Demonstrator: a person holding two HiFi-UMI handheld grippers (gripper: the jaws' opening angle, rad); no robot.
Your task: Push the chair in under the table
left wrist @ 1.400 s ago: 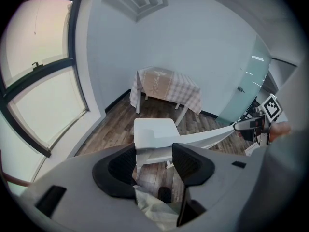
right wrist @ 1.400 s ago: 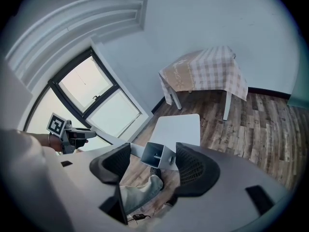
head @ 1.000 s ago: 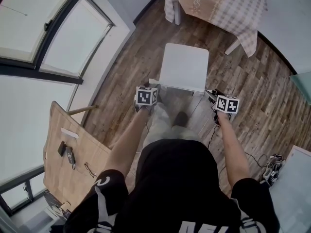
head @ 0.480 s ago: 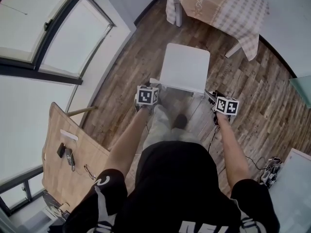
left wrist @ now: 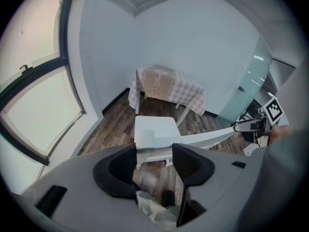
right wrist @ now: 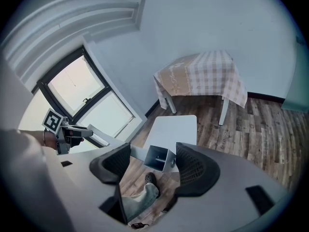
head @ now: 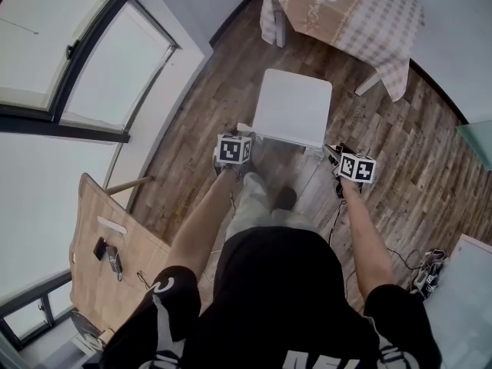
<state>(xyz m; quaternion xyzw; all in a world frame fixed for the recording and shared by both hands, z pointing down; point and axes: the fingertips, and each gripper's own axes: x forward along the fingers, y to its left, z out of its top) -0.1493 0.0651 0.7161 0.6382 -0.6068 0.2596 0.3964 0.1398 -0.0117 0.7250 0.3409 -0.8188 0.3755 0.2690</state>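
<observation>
Chair point(head: 293, 108) and table point(head: 346, 10) stand well apart, so the job looks like it has only just got going. From where the person stands, the white chair is right in front at 12 o'clock. The table with the checked cloth is further off, between 12 and 1 o'clock. Bare wood floor point(head: 415, 152) shows between the two. No part of the seat is under the table yet.

The person stands behind the chair with a gripper at each end of its back rail point(left wrist: 203, 139). The left gripper point(left wrist: 155, 151) is at the seat's 8 o'clock corner. Its jaws are wide apart, and the left end of the rail shows in the gap. The right gripper point(right wrist: 153, 151) is at the 4 o'clock corner. Its jaws are apart too, and the square end of the rail sits in the gap, nearer the right pad. I think neither gripper is pinching the rail. They look set against it, ready to shove.

So the step in hand is the push itself. Next, I think both hands must slide the chair toward 12 or 1 o'clock. They should push evenly so it does not twist. The seat must be aimed between the table legs, under the hanging cloth.
</observation>
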